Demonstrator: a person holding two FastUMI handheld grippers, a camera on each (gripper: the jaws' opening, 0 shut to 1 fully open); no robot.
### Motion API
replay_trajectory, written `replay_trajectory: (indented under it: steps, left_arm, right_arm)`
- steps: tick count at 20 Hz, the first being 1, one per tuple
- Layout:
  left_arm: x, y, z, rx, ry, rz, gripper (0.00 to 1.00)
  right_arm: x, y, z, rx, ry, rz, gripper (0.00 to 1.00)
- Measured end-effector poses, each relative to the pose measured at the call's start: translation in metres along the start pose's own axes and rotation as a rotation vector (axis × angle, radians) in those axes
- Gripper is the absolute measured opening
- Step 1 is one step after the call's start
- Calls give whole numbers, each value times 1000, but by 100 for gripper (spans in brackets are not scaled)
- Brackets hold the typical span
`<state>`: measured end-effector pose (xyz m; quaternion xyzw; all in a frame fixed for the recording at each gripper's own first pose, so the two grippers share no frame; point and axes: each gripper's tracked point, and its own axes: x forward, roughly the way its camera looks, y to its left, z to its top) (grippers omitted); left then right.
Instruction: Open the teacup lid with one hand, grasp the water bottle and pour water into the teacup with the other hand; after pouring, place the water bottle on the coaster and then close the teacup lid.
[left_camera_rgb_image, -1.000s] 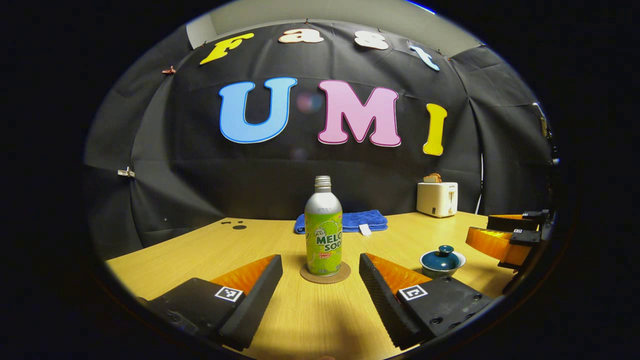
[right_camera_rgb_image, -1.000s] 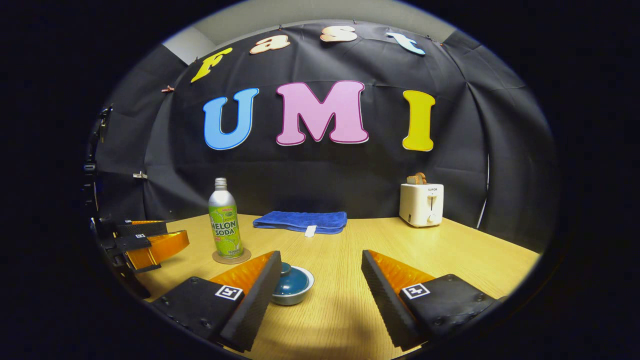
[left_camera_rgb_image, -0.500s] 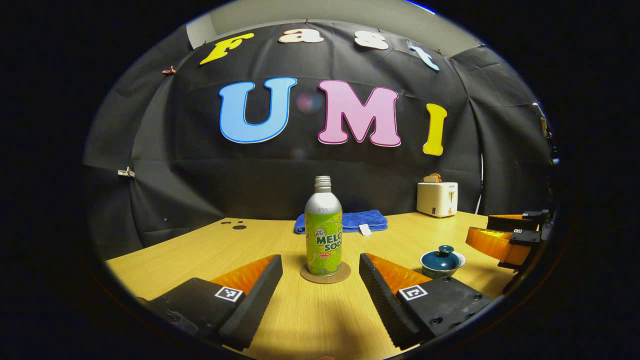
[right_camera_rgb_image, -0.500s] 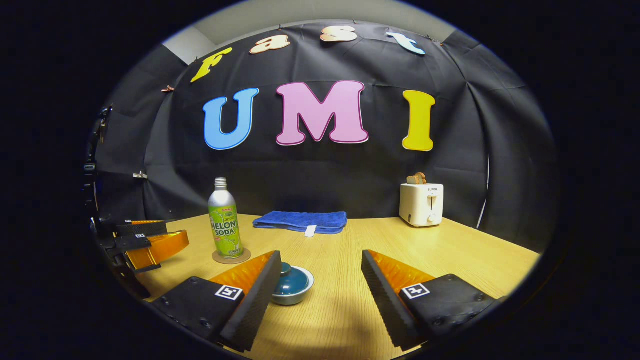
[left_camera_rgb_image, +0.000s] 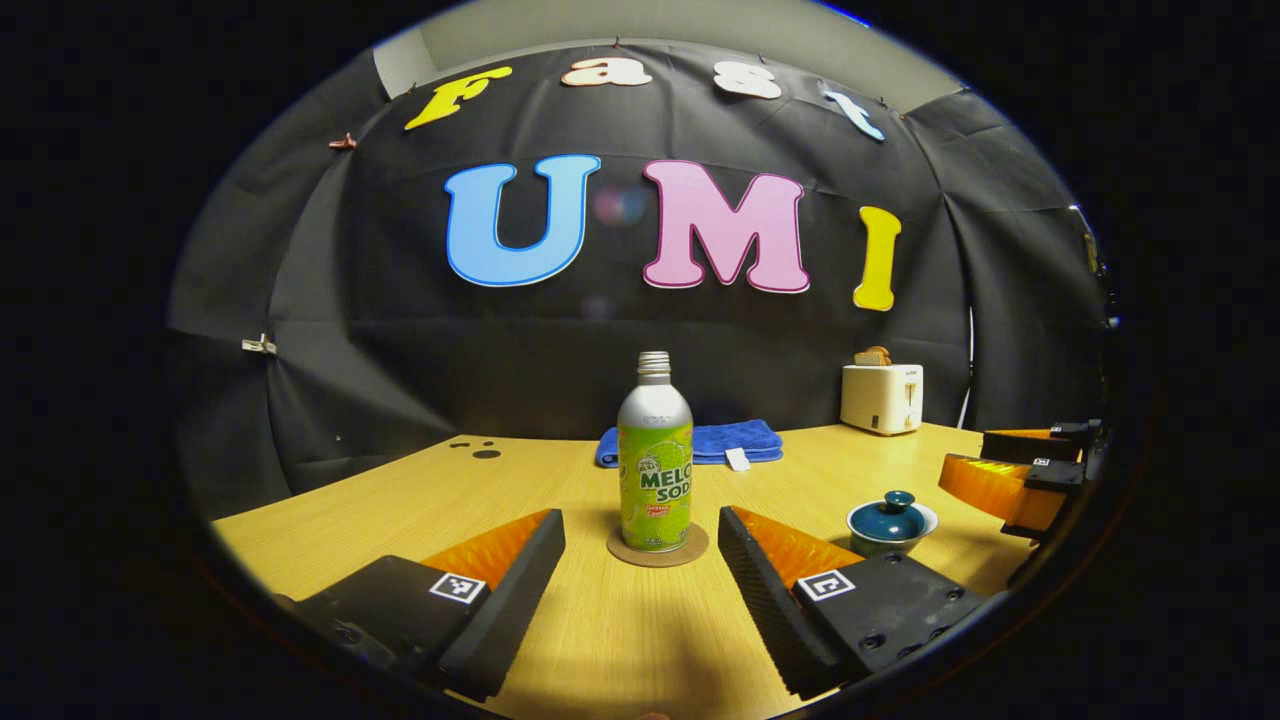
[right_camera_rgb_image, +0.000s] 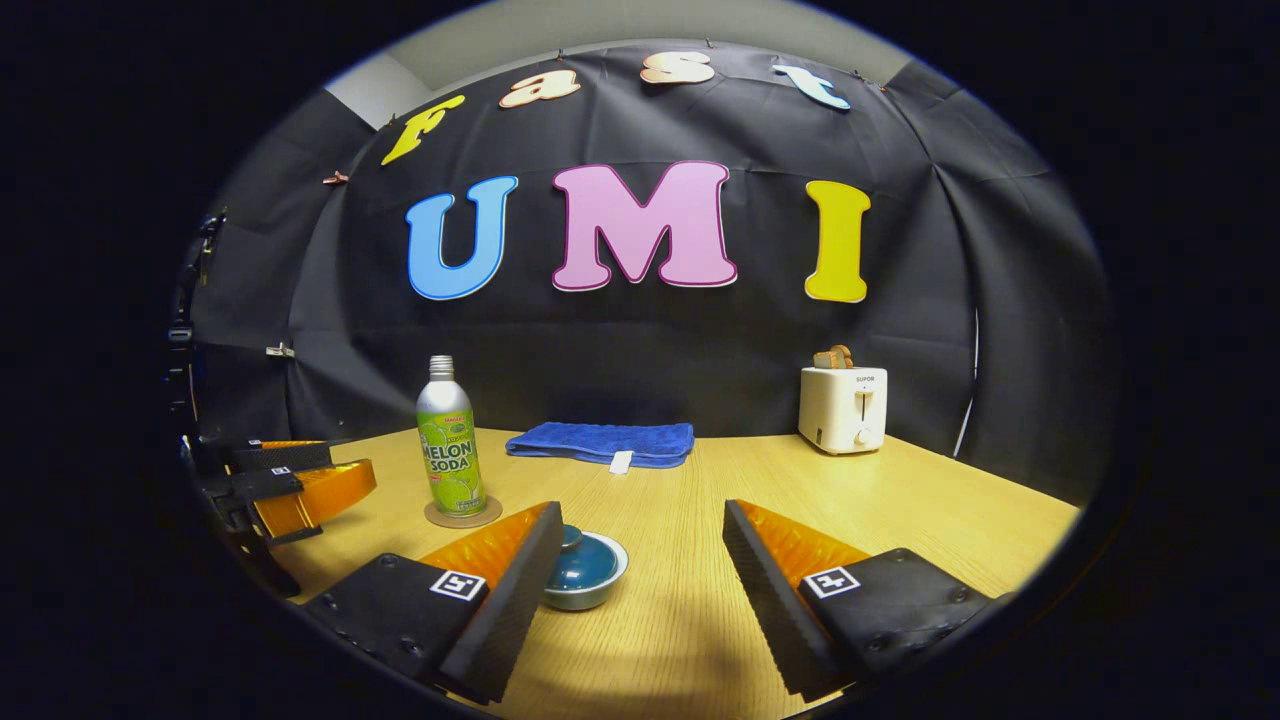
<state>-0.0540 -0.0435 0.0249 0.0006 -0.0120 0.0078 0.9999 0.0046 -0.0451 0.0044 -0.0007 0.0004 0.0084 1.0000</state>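
A green and silver bottle (left_camera_rgb_image: 655, 470) stands upright on a round brown coaster (left_camera_rgb_image: 657, 547), straight ahead of my left gripper (left_camera_rgb_image: 640, 580), which is open and holds nothing. Right of it sits the teal teacup (left_camera_rgb_image: 890, 522) with its lid on. In the right gripper view the teacup (right_camera_rgb_image: 585, 570) lies just ahead, partly hidden behind the left finger of my open right gripper (right_camera_rgb_image: 640, 585). The bottle (right_camera_rgb_image: 450, 445) and coaster (right_camera_rgb_image: 463, 515) stand farther off to the left there. The left gripper (right_camera_rgb_image: 290, 480) shows at the left edge, the right gripper (left_camera_rgb_image: 1020, 470) at the right edge of the left gripper view.
A folded blue towel (right_camera_rgb_image: 600, 442) lies at the back of the wooden table (right_camera_rgb_image: 900, 510). A white toaster (right_camera_rgb_image: 843, 408) with bread in it stands at the back right. Small dark marks (left_camera_rgb_image: 480, 450) dot the table's far left.
The left gripper view has shifted slightly, so the bottle and teacup sit a little farther right in it. The right gripper has not moved.
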Motion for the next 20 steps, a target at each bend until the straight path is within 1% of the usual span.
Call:
replay_trajectory:
  steps: [4,9,20]
  left_arm:
    - [-1,-4,0,0,0,-9,97]
    - [-1,-3,0,0,1,6,97]
    - [-2,-13,0,0,1,1,97]
  right_arm:
    - [0,0,0,0,0,0,99]
    - [0,0,0,0,0,0,99]
    - [0,0,0,0,0,0,99]
